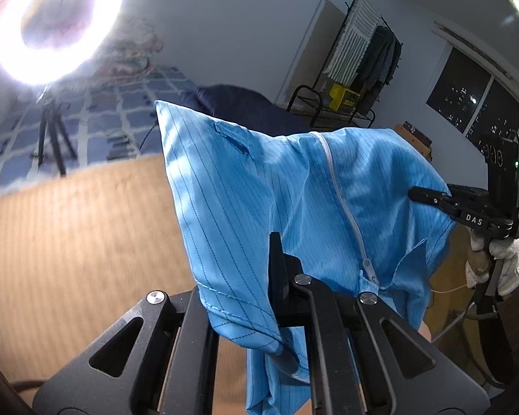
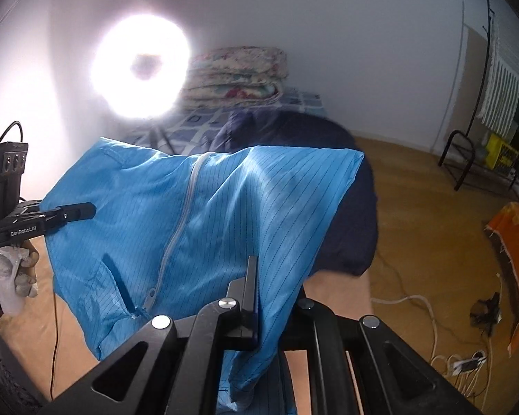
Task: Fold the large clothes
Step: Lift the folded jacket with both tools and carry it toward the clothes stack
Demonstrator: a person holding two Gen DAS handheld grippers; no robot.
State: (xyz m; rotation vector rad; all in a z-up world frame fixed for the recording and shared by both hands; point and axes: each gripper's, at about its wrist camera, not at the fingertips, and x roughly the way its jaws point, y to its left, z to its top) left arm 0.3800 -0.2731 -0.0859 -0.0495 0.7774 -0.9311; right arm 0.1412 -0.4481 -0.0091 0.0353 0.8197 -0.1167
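The left gripper (image 1: 276,242) and right gripper (image 2: 254,266) are each pinching an edge of the light-blue pinstriped zip-front garment (image 1: 259,186), lifting it over the tan mat (image 1: 69,242); its white zipper (image 1: 342,200) is running away from both cameras. Behind are lying a dark navy cloth (image 2: 346,207) and glaring ring light (image 2: 140,65).

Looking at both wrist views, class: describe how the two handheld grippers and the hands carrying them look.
Both are matte black with silver rivets. The right gripper reads "DAS"; the left gripper reads "GenRobot.AI", with a cabled black box on top. The right hand and left hand wear white knitted gloves.
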